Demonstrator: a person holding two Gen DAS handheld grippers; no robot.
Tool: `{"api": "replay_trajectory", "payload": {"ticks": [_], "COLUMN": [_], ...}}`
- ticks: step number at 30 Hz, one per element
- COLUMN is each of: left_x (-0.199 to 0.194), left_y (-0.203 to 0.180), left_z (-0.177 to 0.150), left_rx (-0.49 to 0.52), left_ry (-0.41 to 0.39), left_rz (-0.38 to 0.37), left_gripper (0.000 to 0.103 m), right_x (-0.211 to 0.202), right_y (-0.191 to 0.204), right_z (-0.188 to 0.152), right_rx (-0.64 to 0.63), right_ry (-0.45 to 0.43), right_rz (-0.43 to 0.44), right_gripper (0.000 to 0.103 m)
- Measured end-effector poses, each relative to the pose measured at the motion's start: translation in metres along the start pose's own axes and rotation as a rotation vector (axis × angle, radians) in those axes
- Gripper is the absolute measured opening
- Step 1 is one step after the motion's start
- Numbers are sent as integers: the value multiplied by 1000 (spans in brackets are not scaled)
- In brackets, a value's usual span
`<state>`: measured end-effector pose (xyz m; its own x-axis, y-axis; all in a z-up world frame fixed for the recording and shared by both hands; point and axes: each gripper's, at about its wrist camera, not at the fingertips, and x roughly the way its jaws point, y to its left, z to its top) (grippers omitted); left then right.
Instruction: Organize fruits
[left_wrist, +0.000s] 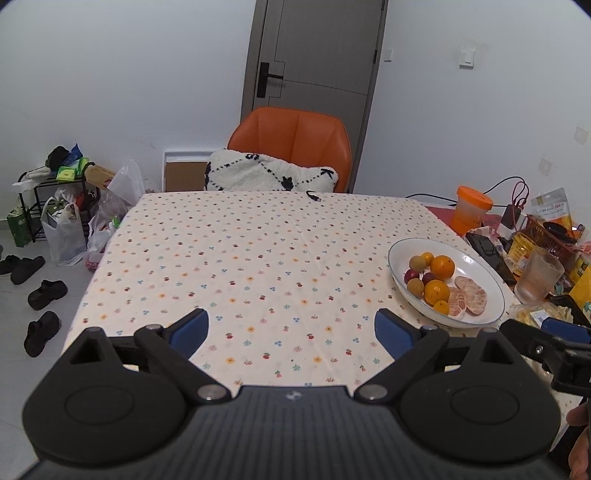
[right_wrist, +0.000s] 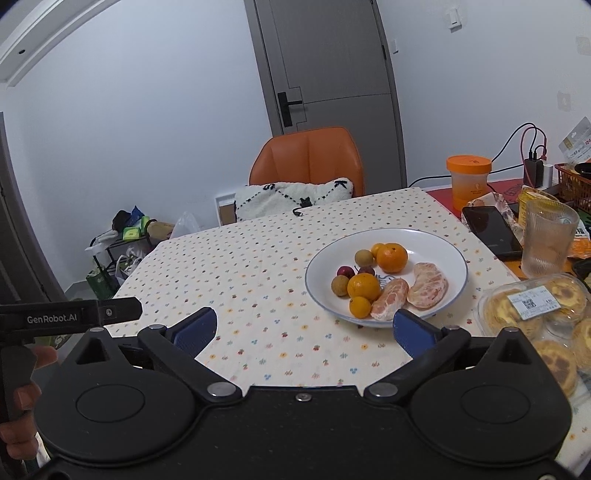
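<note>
**Both claws open, fruit gathered on the white plate**

In the left wrist view, at 9 o'clock, a rack (left_wrist: 55, 192) piled with bags and boxes stands on the floor; its contents are too jumbled to name, and dark shoes (left_wrist: 40, 295) lie below it. The left claw (left_wrist: 291, 332) hangs over the surface (left_wrist: 240, 258), which wears a dotted cloth; its blue pads are spread wide with nothing between them. At 12 o'clock an orange chair (left_wrist: 291, 144) carries a white cushion (left_wrist: 269, 173), and the chair's seat is hidden behind the surface's far edge. At 3 o'clock sits the white plate (left_wrist: 491, 288) holding the fruit.

In the right wrist view, a hand (right_wrist: 26, 398) at 8 o'clock grips the other tool's handle, cut off by the frame. The right claw (right_wrist: 304, 330) is likewise spread wide and holds nothing; its right pad overlaps the plate's near rim in the picture, though contact cannot be judged. On the plate, two oranges (right_wrist: 392, 257) and smaller round fruits sit at the left, and two peeled citrus pieces (right_wrist: 428, 286) lie to the right. One dark red fruit is half hidden behind the nearer orange. At 2 o'clock stand an orange cup (right_wrist: 468, 181), a dark phone (right_wrist: 491, 230) and a ribbed glass (right_wrist: 548, 238). At 4 o'clock a clear box of egg tarts (right_wrist: 543, 321) is partly cut off; its label is unreadable.
</note>
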<state>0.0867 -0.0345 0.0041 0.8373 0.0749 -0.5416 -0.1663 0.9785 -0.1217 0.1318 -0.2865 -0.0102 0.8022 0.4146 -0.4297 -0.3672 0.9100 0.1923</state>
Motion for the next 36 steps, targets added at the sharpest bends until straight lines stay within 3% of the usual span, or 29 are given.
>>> {"api": "replay_trajectory", "payload": {"ticks": [24,36], "left_x": [-71,-86], "left_y": [39,36], "left_z": [-4,-5], "left_rx": [22,75], "left_ry": [-30,-52], "left_rz": [47,58], "left_gripper": [98,99], "right_x": [-57,-62], "right_y": [58,59], "right_z": [1,1], "right_rx": [-106,-98], "right_ry": [-1,4], "right_rz": [66,72], "right_gripper": [103,103]}}
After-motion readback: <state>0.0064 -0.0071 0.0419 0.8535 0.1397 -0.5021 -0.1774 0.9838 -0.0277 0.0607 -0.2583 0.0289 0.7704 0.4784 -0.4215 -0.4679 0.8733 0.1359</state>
